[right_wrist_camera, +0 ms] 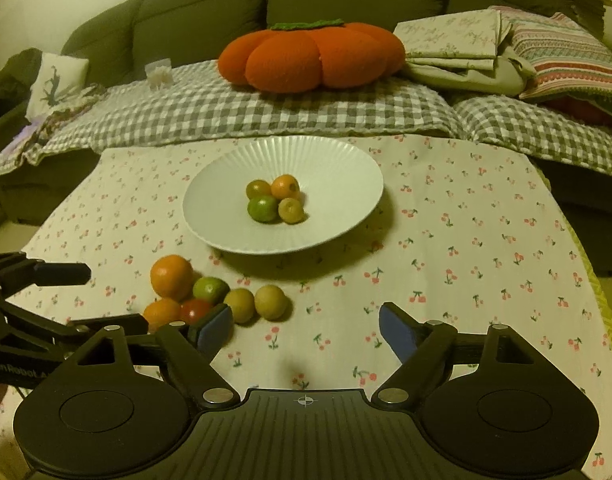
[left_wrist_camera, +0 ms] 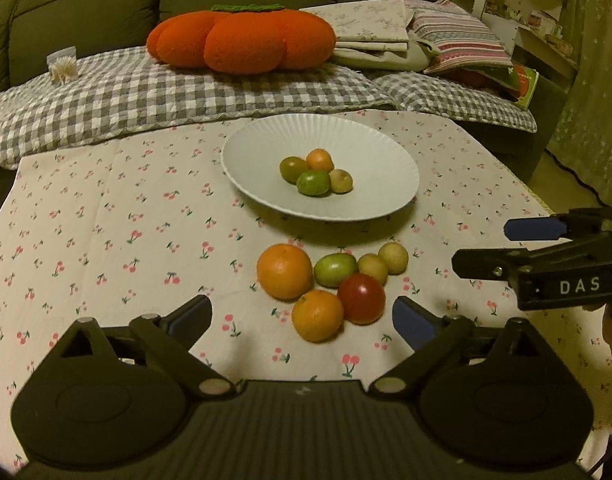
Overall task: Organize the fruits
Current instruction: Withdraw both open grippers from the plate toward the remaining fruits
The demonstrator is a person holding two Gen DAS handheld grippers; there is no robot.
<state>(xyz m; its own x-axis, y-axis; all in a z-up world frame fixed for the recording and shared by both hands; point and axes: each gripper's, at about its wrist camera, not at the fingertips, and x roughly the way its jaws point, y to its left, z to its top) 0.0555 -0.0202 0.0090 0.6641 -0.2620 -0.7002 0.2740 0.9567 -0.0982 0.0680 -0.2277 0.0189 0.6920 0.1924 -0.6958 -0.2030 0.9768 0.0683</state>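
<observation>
So far four small fruits sit together in the middle of the white plate, and six more lie in a loose cluster on the cherry-print cloth of the counter, just in front of the plate's near rim. That cluster holds a large orange, a smaller orange, a red tomato-like fruit, a green fruit and two pale yellow ones.

The left gripper hangs above the near side of the cluster with its jaws spread wide and nothing between them; the smaller orange lies just ahead of the gap. The right gripper is also open and empty, offset to the pale-fruit end of the cluster, over bare cloth.

This looks like the gap between transfers: a reach for the next fruit. The next move calls for lowering one gripper around a single fruit without nudging its touching neighbours, which would probably roll.
</observation>
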